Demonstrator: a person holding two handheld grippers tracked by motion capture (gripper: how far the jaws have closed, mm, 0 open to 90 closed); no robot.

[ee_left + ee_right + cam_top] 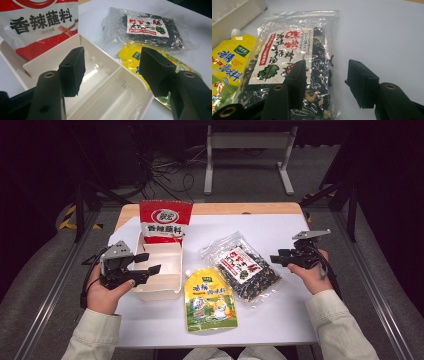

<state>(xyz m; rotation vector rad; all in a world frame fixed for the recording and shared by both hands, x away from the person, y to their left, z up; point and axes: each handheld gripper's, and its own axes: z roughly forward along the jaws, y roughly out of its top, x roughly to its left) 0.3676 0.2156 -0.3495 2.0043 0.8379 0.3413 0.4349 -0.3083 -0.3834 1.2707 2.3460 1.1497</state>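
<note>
A white divided box (172, 285) sits at the table's left. A red seasoning packet (165, 220) stands upright in its far compartment. My left gripper (148, 263) hovers over the box's left side, open and empty; in the left gripper view its jaws (112, 67) frame the box (45, 60) and the red packet (42, 25). A clear bag of dark dried seaweed (242, 267) lies at the centre right. A yellow spouted pouch (210, 300) lies beside it. My right gripper (277, 257) is open just above the seaweed bag's (287, 50) right edge, its pads (298, 75) touching nothing.
The white table top (280, 320) has bare room along the right and front. A wooden strip (240, 209) runs along its far edge. Beyond it stand a metal frame (247, 150) and floor cables (165, 170). Metal rails (55, 290) flank the table.
</note>
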